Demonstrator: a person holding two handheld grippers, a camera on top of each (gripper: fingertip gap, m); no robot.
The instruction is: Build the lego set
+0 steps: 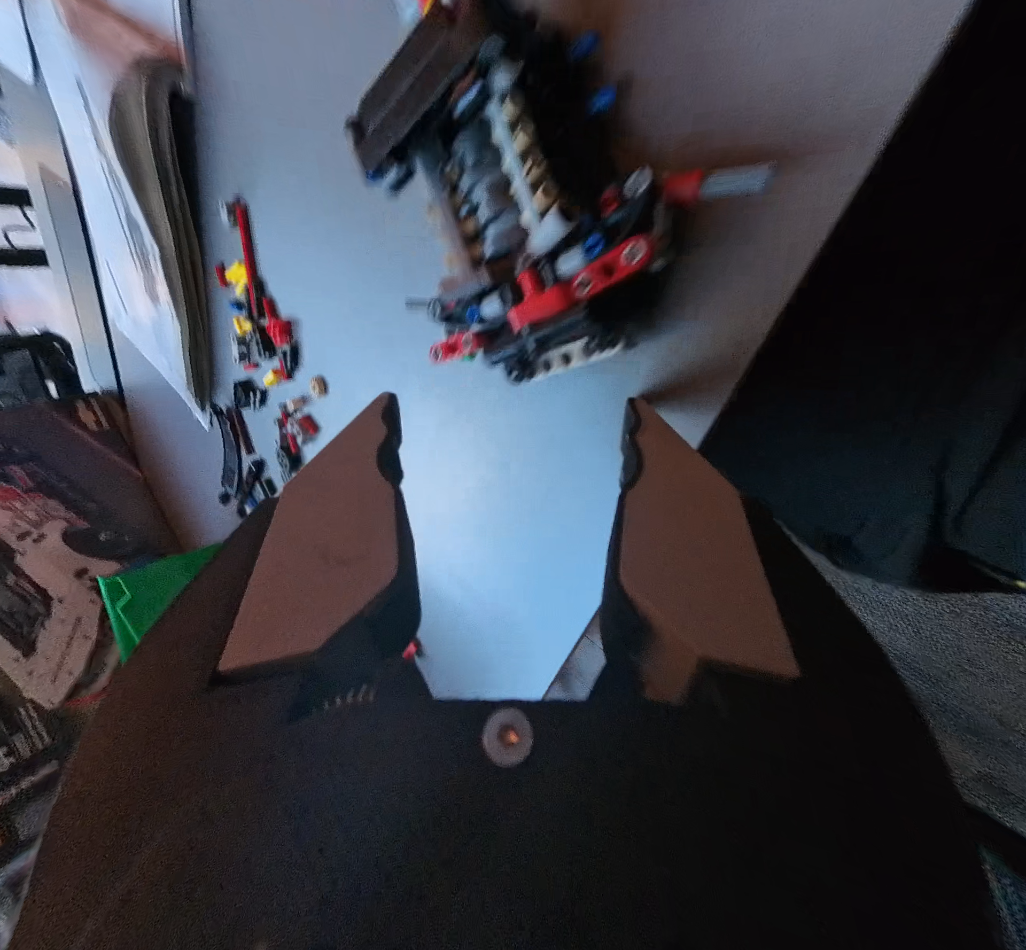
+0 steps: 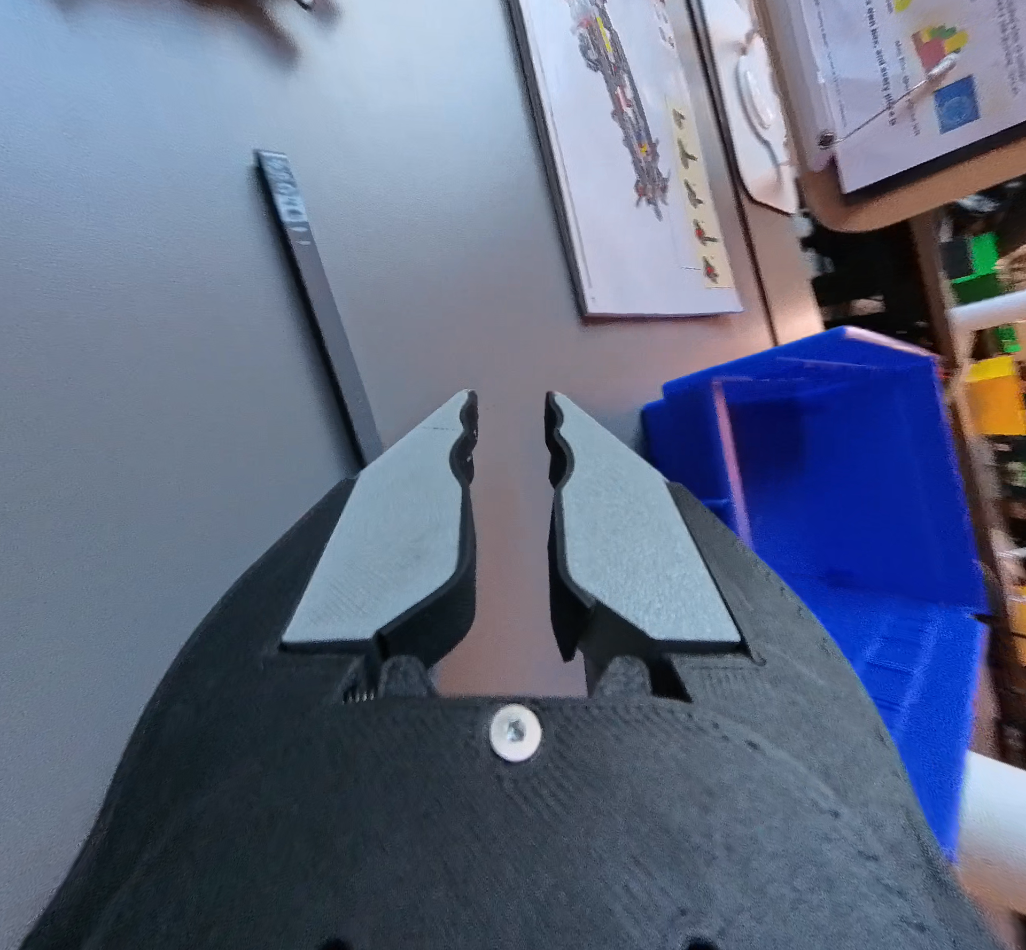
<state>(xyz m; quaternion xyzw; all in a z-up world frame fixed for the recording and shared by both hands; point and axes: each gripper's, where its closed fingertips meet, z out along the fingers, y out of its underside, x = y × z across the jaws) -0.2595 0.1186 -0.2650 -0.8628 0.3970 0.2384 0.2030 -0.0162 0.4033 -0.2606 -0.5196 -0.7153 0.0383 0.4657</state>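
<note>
The brick-built model (image 1: 516, 213), a blurred assembly of red, black, grey and tan parts, lies on the pale table (image 1: 311, 157) at 12 o'clock from my left gripper (image 1: 513, 412), well apart from it; at 10 o'clock sits a scatter of loose red, yellow and black pieces (image 1: 258, 346), with an open booklet (image 1: 150, 235) beyond them at 9 o'clock and a green wedge (image 1: 144, 590) at the lower left. I see my left gripper's jaws spread wide with only bare table between them, nothing gripped. In the right wrist view, a flat grey strip (image 2: 316, 290) lies on the table at 11 o'clock from my right gripper (image 2: 511, 412), running down behind the left finger (image 2: 400, 523); the jaws stand narrowly parted, no object between them. An instruction sheet (image 2: 616, 124) lies at 1 o'clock; a blue bin (image 2: 833, 479) stands just beside the right finger at 3 o'clock; cluttered shelving (image 2: 988, 312) shows at the far right.
</note>
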